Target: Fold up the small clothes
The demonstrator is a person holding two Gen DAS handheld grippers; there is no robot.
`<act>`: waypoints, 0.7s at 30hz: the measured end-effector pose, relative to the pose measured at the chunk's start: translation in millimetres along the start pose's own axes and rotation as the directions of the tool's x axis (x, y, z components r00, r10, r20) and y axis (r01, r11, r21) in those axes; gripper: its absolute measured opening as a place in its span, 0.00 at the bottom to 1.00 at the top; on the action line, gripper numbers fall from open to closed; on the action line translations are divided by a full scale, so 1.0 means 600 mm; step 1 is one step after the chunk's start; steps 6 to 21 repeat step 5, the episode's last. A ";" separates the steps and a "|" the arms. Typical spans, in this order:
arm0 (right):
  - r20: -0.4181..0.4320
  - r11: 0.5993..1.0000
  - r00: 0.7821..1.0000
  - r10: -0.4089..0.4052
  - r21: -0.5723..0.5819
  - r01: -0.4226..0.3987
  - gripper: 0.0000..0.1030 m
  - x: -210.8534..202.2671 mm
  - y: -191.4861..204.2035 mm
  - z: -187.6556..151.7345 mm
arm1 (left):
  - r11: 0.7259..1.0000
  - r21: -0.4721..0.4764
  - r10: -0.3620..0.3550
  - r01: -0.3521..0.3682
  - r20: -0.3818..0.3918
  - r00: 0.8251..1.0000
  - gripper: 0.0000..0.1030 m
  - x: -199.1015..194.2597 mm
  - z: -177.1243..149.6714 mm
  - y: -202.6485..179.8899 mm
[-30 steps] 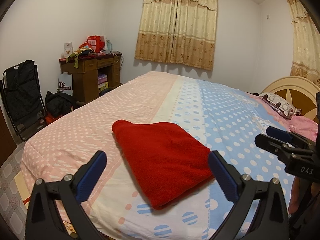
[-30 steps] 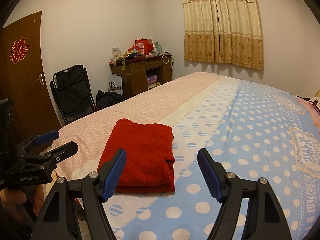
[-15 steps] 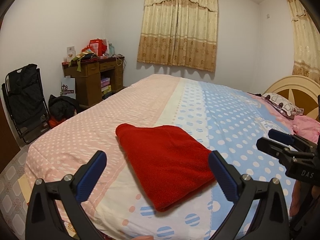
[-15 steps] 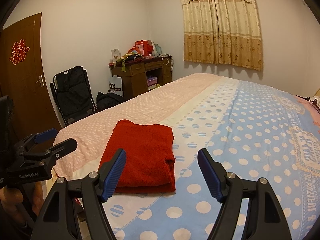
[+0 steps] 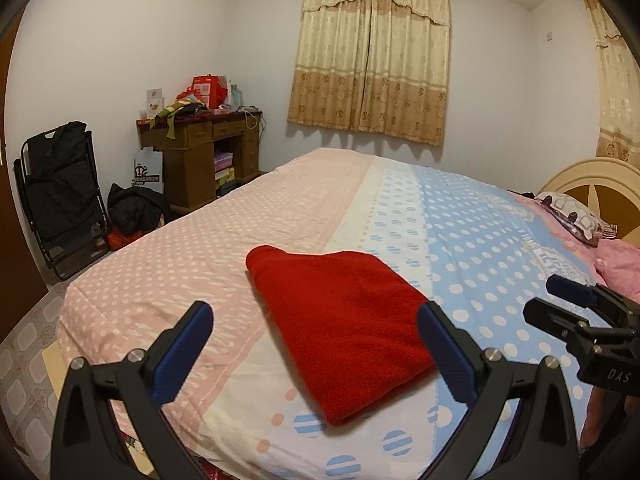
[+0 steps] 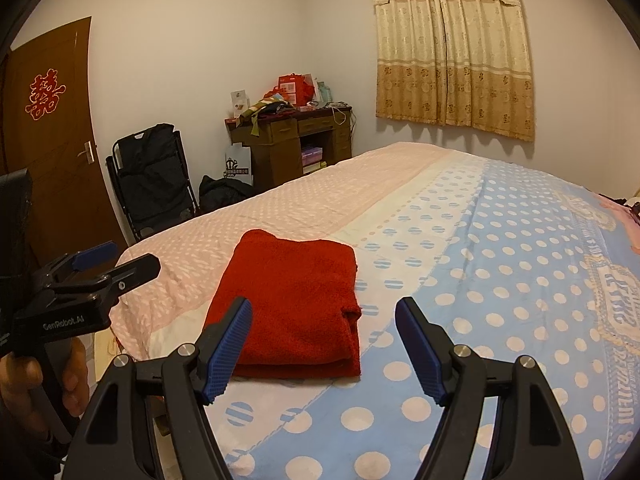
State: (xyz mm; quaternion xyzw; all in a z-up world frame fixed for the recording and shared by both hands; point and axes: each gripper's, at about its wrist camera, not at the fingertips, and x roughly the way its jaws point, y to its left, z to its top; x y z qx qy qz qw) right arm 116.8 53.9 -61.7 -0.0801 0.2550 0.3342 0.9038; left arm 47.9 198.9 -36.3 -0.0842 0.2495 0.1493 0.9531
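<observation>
A red fleece garment (image 5: 344,320) lies folded into a flat rectangle near the foot corner of the bed; it also shows in the right wrist view (image 6: 292,300). My left gripper (image 5: 312,348) is open and empty, held back above the bed's near edge, apart from the garment. My right gripper (image 6: 324,344) is open and empty, hovering just short of the garment. Each gripper shows in the other's view: the right one (image 5: 580,312) at the right, the left one (image 6: 96,272) at the left.
The bed (image 5: 460,232) has a pink, white and blue dotted cover. A pillow (image 5: 576,216) and headboard (image 5: 592,180) are at the far right. A cluttered wooden desk (image 6: 288,140), a folded black chair (image 6: 152,184), a black bag (image 5: 132,208) and a brown door (image 6: 48,140) stand to the left.
Both grippers have drawn back and risen slightly from the bed; the garment appears a little farther and lies still. Both grippers stay open.
</observation>
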 end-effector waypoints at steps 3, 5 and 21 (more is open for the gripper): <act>-0.008 1.000 1.000 0.003 -0.003 -0.003 0.73 0.004 0.002 -0.004 | 1.000 0.007 0.021 -0.021 0.026 0.999 1.00 -0.001 -0.003 0.004; -0.012 1.000 1.000 0.003 -0.002 -0.003 0.73 0.006 0.000 -0.006 | 1.000 0.009 0.013 -0.013 0.034 0.999 1.00 0.000 -0.003 0.007; -0.012 1.000 1.000 0.003 -0.002 -0.003 0.73 0.006 0.000 -0.006 | 1.000 0.009 0.013 -0.013 0.034 0.999 1.00 0.000 -0.003 0.007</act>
